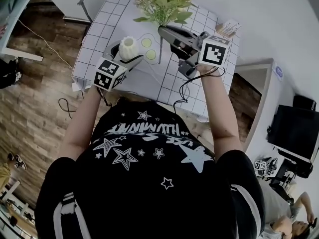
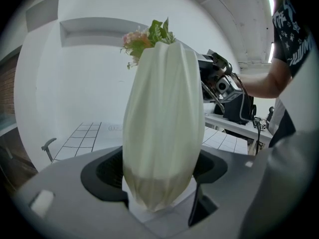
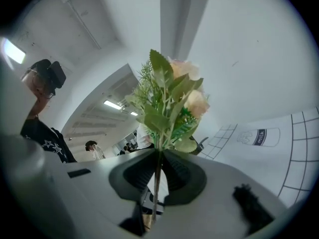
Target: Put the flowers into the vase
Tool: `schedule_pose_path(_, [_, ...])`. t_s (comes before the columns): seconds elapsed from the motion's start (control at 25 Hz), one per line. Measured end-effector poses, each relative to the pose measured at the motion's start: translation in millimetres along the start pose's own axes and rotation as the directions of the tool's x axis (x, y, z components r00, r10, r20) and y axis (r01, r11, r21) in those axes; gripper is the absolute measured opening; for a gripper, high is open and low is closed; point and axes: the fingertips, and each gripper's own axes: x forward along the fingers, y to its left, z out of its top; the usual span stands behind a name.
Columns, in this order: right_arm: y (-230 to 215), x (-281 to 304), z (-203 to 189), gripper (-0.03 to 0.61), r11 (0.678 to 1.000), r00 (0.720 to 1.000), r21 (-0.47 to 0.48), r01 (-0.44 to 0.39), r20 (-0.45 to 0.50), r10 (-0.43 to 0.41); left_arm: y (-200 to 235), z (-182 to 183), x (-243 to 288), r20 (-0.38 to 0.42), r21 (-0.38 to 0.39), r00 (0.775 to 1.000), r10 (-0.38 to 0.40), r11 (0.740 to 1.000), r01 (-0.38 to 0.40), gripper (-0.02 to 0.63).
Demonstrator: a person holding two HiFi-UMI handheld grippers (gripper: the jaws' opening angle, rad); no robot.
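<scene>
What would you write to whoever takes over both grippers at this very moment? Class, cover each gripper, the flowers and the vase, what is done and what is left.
Left gripper: closed on the cream ribbed vase, which is upright over the white gridded table.
Right gripper: closed on the thin stem of the bunch of pink flowers with green leaves, held beside the vase, not in it.
Done: both things are gripped.
Left: bring the stem end over the vase mouth, lower it in, then let go.
</scene>
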Motion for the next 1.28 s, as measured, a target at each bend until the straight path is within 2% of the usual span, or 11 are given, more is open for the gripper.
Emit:
schedule_pose_path(0.16, [18, 15, 20, 0.051, 0.998, 0.997, -0.059, -0.004, 0.073, 0.008, -4, 1, 2, 0.005, 0.008, 1.000, -0.009, 1.000, 0.009, 0.385])
schedule_pose_path(0.36, [38, 48, 41, 0.051, 0.996, 0.985, -0.073, -0.044, 0.166, 0.056, 1, -2, 1, 0.002, 0.014, 1.000, -0.029, 0.999, 0.029, 0.385])
schedule_pose_path(0.6, [61, 65, 75, 0.051, 0.989, 0.954, -0.135, -0.067, 0.283, 0.103, -1, -2, 2, -0.003, 0.029, 0.998, -0.055, 0.998, 0.055, 0.387])
schedule_pose_path(0.72, [64, 67, 78, 0.051, 0.984, 0.957, -0.179, -0.024, 0.282, 0.075, -6, 0, 3, -0.004, 0.036, 0.998, -0.062, 0.997, 0.063, 0.387])
schedule_pose_path(0.92, [58, 77, 53, 0.051, 0.963, 0.977, -0.264, 0.057, 0.215, 0.001, -4, -2, 1, 0.002, 0.035, 0.997, -0.074, 0.997, 0.074, 0.387])
schedule_pose_path(1.28, [56, 78, 9, 0.051, 0.913, 0.976, -0.376, 0.160, 0.200, -0.089, -1, -4, -1, 0.007, 0.039, 0.996, -0.084, 0.996, 0.084, 0.387])
